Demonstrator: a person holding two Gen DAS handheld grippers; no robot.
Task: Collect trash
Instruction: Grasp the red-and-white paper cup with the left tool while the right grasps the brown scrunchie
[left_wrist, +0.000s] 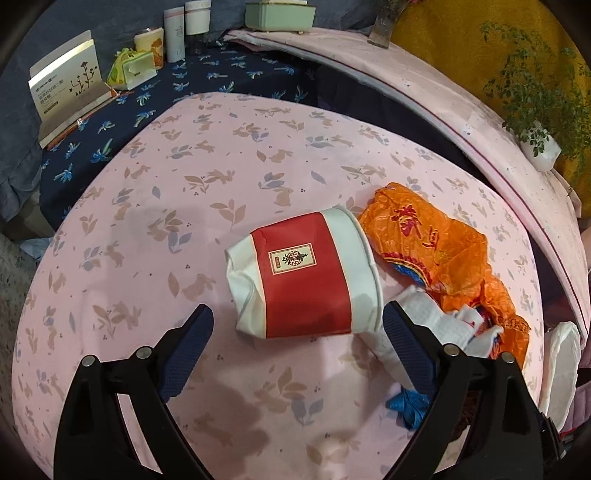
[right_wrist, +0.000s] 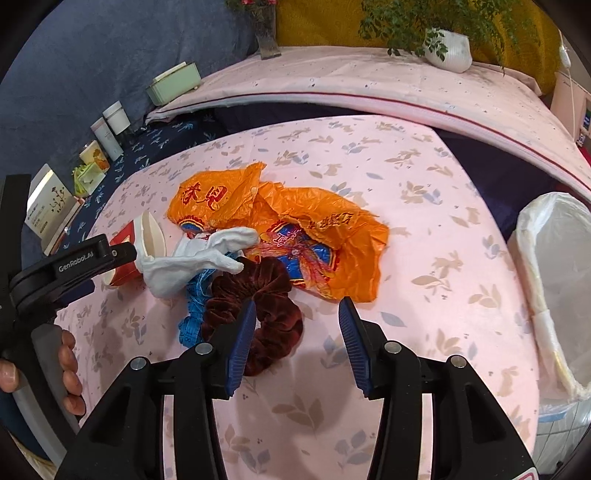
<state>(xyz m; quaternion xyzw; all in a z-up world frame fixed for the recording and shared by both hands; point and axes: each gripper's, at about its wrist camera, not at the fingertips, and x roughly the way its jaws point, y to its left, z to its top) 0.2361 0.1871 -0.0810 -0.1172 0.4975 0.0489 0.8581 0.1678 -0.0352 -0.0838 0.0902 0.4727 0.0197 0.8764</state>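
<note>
Left gripper (left_wrist: 297, 326) spread wide, fingers (left_wrist: 188, 350) on either side of a squashed red and white paper cup (left_wrist: 301, 275), not touching it. Cup lying on its side on the pink bench cloth with bunnies (left_wrist: 184, 206). Just past the cup's rim, an orange plastic bag (left_wrist: 436, 243), crumpled; near it a white glove (left_wrist: 432, 317) and a bit of blue tape measure (left_wrist: 406, 404).

Right gripper (right_wrist: 297, 328) about half spread, nothing between its fingers (right_wrist: 242, 343). Left finger over the edge of a dark brown velvet scrunchie (right_wrist: 258, 291). Scrunchie touching the orange bag and the blue tape measure, white glove just beyond. White-lined trash bin (right_wrist: 554, 280) at the bench's right edge, well apart from the pile. Far off: potted plant (right_wrist: 447, 48), green box (right_wrist: 173, 83), small bottles (right_wrist: 110, 129)
</note>
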